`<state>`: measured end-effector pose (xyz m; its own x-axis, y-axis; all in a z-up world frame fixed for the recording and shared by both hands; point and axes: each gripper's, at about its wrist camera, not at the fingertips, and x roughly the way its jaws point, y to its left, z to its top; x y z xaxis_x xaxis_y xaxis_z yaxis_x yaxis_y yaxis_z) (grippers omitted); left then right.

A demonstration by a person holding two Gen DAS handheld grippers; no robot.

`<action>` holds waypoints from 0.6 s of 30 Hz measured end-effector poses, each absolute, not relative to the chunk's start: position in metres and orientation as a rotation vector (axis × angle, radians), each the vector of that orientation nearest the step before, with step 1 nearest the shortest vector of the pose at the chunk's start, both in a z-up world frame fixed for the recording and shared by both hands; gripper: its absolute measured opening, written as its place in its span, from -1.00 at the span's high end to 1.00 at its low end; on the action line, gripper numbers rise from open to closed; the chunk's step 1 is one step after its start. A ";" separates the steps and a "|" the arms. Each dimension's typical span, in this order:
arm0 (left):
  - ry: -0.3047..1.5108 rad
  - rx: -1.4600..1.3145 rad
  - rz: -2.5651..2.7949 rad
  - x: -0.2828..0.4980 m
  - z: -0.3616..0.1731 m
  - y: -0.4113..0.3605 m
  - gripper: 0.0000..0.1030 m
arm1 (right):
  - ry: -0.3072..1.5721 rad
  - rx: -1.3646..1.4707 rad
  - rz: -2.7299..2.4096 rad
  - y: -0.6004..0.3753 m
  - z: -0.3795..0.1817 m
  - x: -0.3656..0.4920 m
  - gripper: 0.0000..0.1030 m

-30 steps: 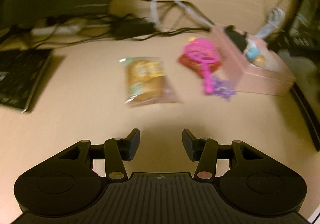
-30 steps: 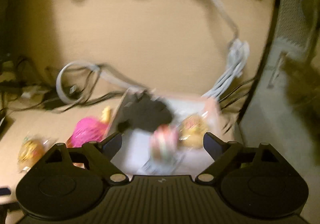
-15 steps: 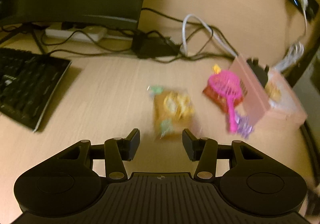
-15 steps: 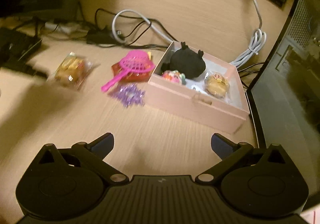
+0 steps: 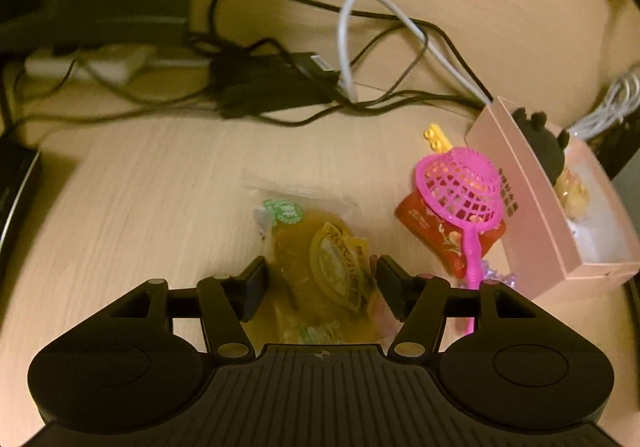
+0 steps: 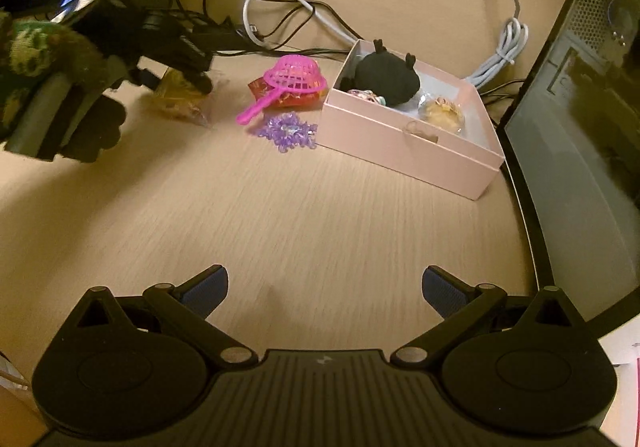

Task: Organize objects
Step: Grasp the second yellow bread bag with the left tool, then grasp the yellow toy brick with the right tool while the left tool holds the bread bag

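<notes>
We have the left gripper (image 5: 320, 283) spread wide, straddling the snack packet (image 5: 320, 259) on the desk (image 6: 320, 215), set to clamp. Pink box (image 6: 404, 139) sits at its 2 o'clock, likely the drop spot. Right gripper (image 6: 325, 287) hangs released and empty, clear of the loose toys.

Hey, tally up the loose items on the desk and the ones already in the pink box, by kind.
Snack packets: 2, yellow snack packet, red packet
Toys: 3, pink toy net, purple snowflake, yellow block
In the pink box: 3
Total: 8
</notes>
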<state>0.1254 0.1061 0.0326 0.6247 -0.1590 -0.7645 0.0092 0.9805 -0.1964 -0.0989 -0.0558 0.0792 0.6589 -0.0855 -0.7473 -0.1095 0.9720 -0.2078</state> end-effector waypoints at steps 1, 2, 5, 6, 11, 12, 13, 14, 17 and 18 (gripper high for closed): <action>0.888 -0.174 -0.095 0.126 0.032 0.105 -0.28 | 0.851 -0.248 0.013 -0.055 0.080 -0.098 -1.00; 0.883 -0.173 -0.098 0.127 0.033 0.105 -0.24 | 0.846 -0.255 0.014 -0.053 0.082 -0.097 -1.00; 0.893 -0.190 -0.119 0.124 0.033 0.110 -0.11 | 0.814 -0.281 0.022 -0.045 0.089 -0.086 -1.00; 0.903 -0.204 -0.132 0.120 0.034 0.114 -0.09 | 0.805 -0.280 0.025 -0.043 0.093 -0.081 -1.00; 0.907 -0.194 -0.161 0.079 0.036 0.143 -0.07 | 0.761 -0.196 0.050 -0.033 0.117 -0.029 -1.00; 0.905 -0.196 -0.166 0.070 0.036 0.149 -0.07 | 0.755 -0.179 0.051 -0.029 0.120 -0.015 -1.00; 0.905 -0.205 -0.173 0.061 0.036 0.156 -0.07 | 0.749 -0.167 0.053 -0.025 0.124 -0.001 -1.00; 0.904 -0.212 -0.179 0.052 0.036 0.163 -0.06 | 0.739 -0.162 0.055 -0.019 0.127 0.015 -1.00; 0.904 -0.220 -0.179 0.032 0.037 0.179 -0.06 | 0.728 -0.171 0.055 -0.002 0.130 0.066 -0.90; 0.905 -0.222 -0.184 0.027 0.038 0.184 -0.06 | 0.739 -0.171 0.058 0.002 0.129 0.082 -0.73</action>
